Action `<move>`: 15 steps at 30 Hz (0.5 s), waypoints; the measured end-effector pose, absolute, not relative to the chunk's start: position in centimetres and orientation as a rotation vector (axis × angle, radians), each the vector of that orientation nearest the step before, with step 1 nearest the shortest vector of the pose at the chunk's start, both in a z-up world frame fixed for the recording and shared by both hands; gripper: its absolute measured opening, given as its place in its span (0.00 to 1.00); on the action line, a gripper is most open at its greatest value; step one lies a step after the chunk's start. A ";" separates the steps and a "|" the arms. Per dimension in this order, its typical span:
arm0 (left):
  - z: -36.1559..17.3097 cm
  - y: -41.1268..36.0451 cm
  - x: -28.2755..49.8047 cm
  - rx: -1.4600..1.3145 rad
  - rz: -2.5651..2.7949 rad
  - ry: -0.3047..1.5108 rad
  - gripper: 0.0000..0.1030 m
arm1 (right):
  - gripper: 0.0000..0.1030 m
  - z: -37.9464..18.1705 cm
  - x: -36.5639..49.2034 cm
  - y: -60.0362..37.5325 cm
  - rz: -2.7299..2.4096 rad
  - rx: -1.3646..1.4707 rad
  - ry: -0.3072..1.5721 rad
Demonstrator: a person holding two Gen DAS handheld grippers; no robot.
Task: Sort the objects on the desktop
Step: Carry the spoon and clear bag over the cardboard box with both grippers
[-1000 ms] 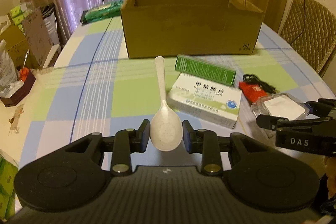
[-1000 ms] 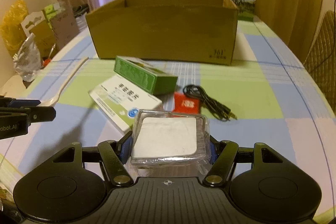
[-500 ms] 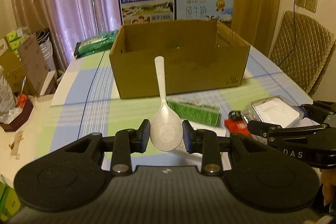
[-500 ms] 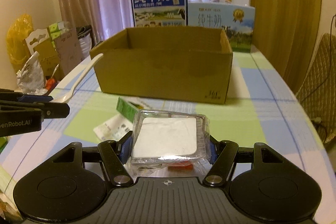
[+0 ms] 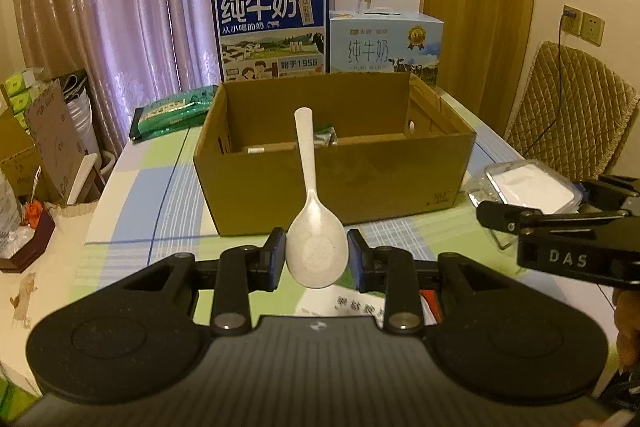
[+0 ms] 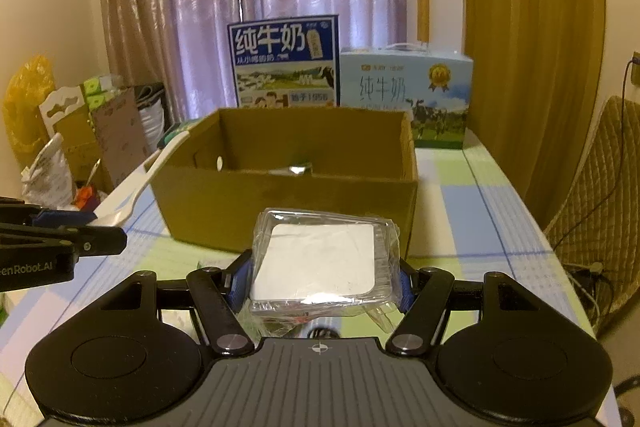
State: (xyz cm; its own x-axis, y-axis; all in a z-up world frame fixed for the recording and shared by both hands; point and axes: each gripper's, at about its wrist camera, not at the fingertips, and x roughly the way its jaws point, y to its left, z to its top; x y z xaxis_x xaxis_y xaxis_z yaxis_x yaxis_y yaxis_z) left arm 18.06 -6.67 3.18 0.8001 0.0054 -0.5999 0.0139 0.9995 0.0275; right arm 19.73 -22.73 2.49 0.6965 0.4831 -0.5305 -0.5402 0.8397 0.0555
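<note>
Ahead of both grippers, box [image 5: 336,167] is standing; left gripper [image 5: 316,259] is clamping spoon [image 5: 314,247]; right gripper [image 6: 322,279] is gripping packet [image 6: 320,259].

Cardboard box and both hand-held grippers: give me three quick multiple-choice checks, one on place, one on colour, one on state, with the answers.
1. Where is the spoon?
A. lying on the table
B. clamped by its bowl in the left hand-held gripper, handle pointing toward the cardboard box
C. inside the box

2. What colour is the pad inside the clear packet?
A. white
B. red
C. green

3. What state is the right hand-held gripper in?
A. open and empty
B. shut on the spoon
C. shut on the clear packet

Answers:
1 B, the left wrist view shows the pads gripping both sides of the spoon's bowl in front of the box.
2 A, a white square shows through the wrapping.
3 C, its fingers press both sides of the packet, held above the tablecloth.
</note>
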 end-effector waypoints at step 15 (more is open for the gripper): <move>4.5 -4.6 27.0 0.040 0.001 0.624 0.27 | 0.62 5.5 26.8 -20.1 0.570 -0.059 0.467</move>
State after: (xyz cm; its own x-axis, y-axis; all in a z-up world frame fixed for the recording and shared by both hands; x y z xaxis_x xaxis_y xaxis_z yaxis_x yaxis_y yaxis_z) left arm 27.04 -4.62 4.46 0.8116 0.0135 -0.5840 0.0109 0.9992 0.0383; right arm 26.76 -20.13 5.53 0.7403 0.5067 -0.4418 -0.5328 0.8430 0.0739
